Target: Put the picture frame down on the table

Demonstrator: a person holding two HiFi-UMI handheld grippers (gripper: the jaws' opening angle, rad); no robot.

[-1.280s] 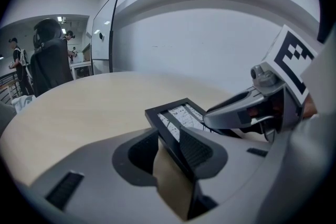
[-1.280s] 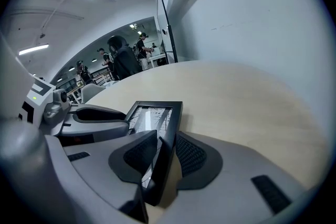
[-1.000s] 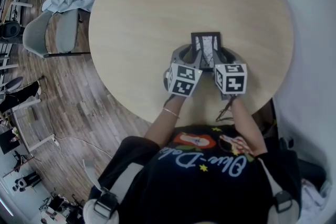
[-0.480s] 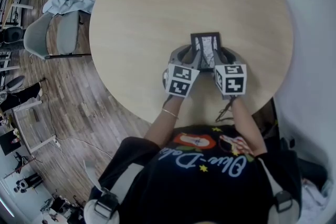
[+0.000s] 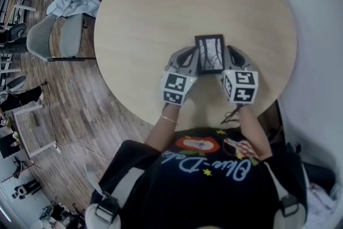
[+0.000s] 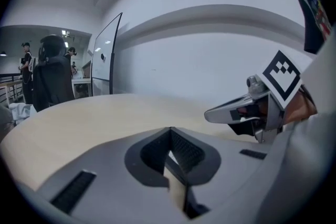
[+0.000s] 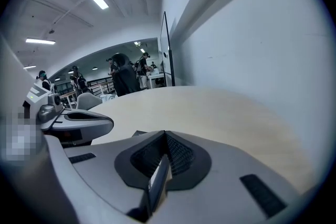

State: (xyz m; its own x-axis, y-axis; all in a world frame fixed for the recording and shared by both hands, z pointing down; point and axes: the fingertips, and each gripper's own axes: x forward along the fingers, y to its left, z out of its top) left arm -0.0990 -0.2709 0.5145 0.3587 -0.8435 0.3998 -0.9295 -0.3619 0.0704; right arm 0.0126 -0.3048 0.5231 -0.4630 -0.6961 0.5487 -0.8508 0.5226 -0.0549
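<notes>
Head view: noted picture frame (image 5: 209, 54) picture side up between left tongs (image 5: 191, 57) and right tongs (image 5: 229, 54), over near part of round bench (image 5: 161, 8). Found left tongs pressed shut on frame's left edge, jaws having just been closing; right tongs clamped on right edge. Unable to tell contact with bench.

Desk (image 5: 161, 2): pale beige with faint wood grain; floor (image 5: 69, 99) is a brown plank pattern, chair (image 5: 51, 35) grey, wall (image 7: 252, 50) plain white. Picture frame (image 5: 210, 54): black border, white picture with thin dark branching lines. Left hand-held gripper (image 5: 187, 55) and right hand-held gripper (image 5: 232, 55): light grey shells, black cross-hatched pads (image 6: 186, 149), each with a white cube (image 5: 176, 88) printed with black square markers; the person's T-shirt (image 5: 203, 190) is black with blue script lettering, small yellow stars and an orange-red graphic.
</notes>
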